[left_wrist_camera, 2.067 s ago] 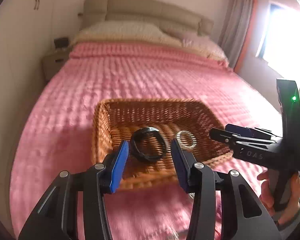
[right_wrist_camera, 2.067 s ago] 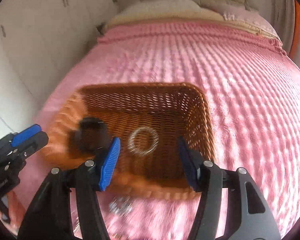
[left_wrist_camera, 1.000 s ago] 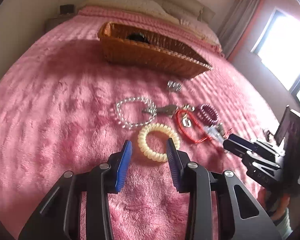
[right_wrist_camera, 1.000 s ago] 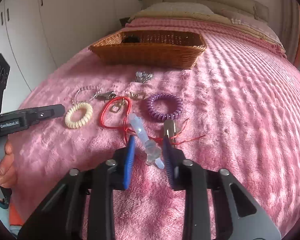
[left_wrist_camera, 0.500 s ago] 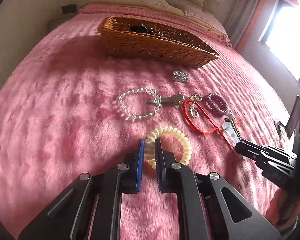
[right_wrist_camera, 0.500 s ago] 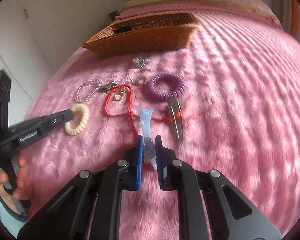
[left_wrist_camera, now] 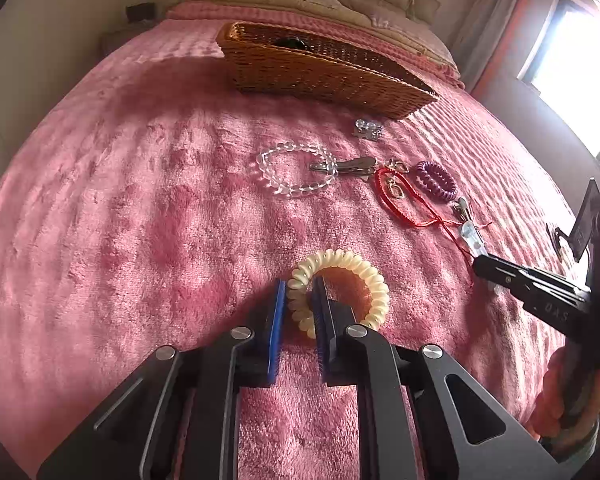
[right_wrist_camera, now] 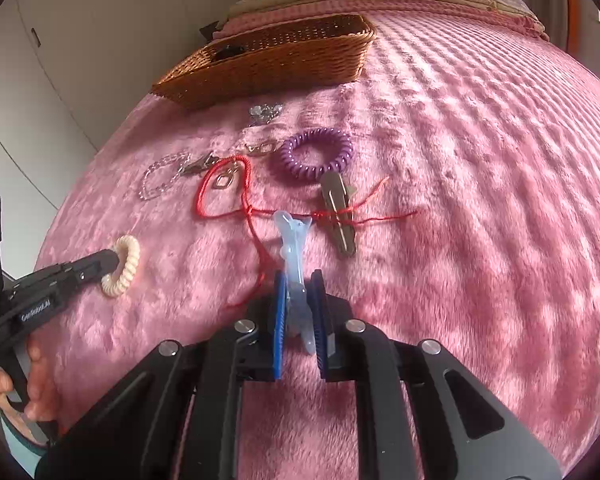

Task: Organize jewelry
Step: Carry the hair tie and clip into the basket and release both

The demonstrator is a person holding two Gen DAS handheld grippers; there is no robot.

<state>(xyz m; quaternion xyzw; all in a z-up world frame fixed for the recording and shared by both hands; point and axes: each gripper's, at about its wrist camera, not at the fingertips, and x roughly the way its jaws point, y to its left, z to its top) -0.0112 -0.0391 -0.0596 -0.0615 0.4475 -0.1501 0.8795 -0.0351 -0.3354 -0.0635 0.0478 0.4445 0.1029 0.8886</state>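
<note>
My left gripper (left_wrist_camera: 299, 286) is shut on the near-left side of a cream spiral hair tie (left_wrist_camera: 364, 270), which lies on the pink blanket; it also shows in the right wrist view (right_wrist_camera: 126, 264). My right gripper (right_wrist_camera: 299, 280) is shut on a pale blue hair clip (right_wrist_camera: 290, 236), whose far end shows in the left wrist view (left_wrist_camera: 471, 238). Loose pieces lie between the grippers and the wicker basket (left_wrist_camera: 328, 76) (right_wrist_camera: 268, 62): a clear bead bracelet (left_wrist_camera: 296, 174), a red cord bracelet (right_wrist_camera: 220, 192), a purple spiral tie (right_wrist_camera: 318, 154) and a metal hair clip (right_wrist_camera: 338, 212).
A small crystal piece (left_wrist_camera: 367, 128) lies just in front of the basket. A dark item (left_wrist_camera: 290, 43) sits inside the basket. Pillows and a headboard are at the far end of the bed, white cupboards to the left, a bright window to the right.
Both grippers came down from above the basket to the loose pieces and closed: the left on the cream hair tie, the right on the pale blue clip. Since half a second ago, little has moved.
</note>
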